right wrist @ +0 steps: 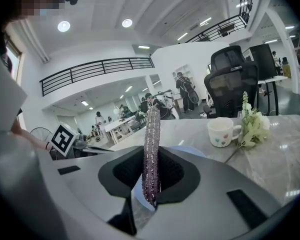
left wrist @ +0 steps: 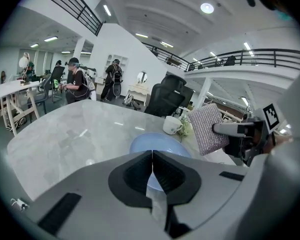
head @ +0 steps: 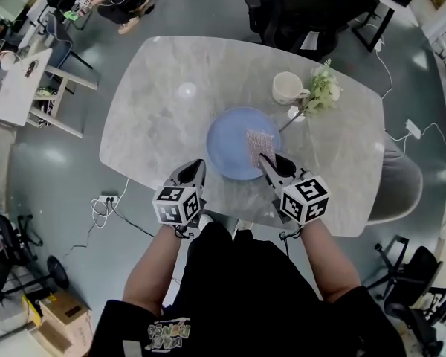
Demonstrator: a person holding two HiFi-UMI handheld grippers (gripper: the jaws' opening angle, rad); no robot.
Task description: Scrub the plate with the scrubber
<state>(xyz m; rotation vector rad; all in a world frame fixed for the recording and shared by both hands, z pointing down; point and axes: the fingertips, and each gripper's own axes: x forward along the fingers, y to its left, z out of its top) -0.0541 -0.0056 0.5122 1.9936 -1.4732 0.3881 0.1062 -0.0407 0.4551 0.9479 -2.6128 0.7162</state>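
Though the head view takes in the whole pale marble table [head: 156, 125], few things stand on it: one blue plate [head: 230, 136] at the frame's centre, and one white mug [head: 288, 88] beside one sprig of pale flowers [head: 323, 88] up and to the right of it. One scrubber [head: 259, 146], a glittery pink-purple pad, overlaps the plate's right part. Two grippers come in from the bottom: the left gripper [head: 195, 166] just below the plate's lower-left rim, the right gripper [head: 266, 161] at the scrubber.

Only the left gripper view shows that gripper's jaws pressed together with nothing between them, the plate [left wrist: 155, 143] lying beyond their tips. It also shows the scrubber [left wrist: 207, 129] broadside at the right of the frame, upright. The mug [left wrist: 172, 125] sits small behind the plate.

From the right gripper view the scrubber [right wrist: 151, 154] is edge-on, a thin vertical strip with the jaws clamped on its lower part. This view alone picks out small coloured marks on the mug [right wrist: 222, 132], with the flowers [right wrist: 251, 124] touching its right side.

Most of the plate [right wrist: 190, 150] is hidden there behind the gripper's body; only slivers of blue show. No view settles whether the scrubber's lower edge touches the plate.
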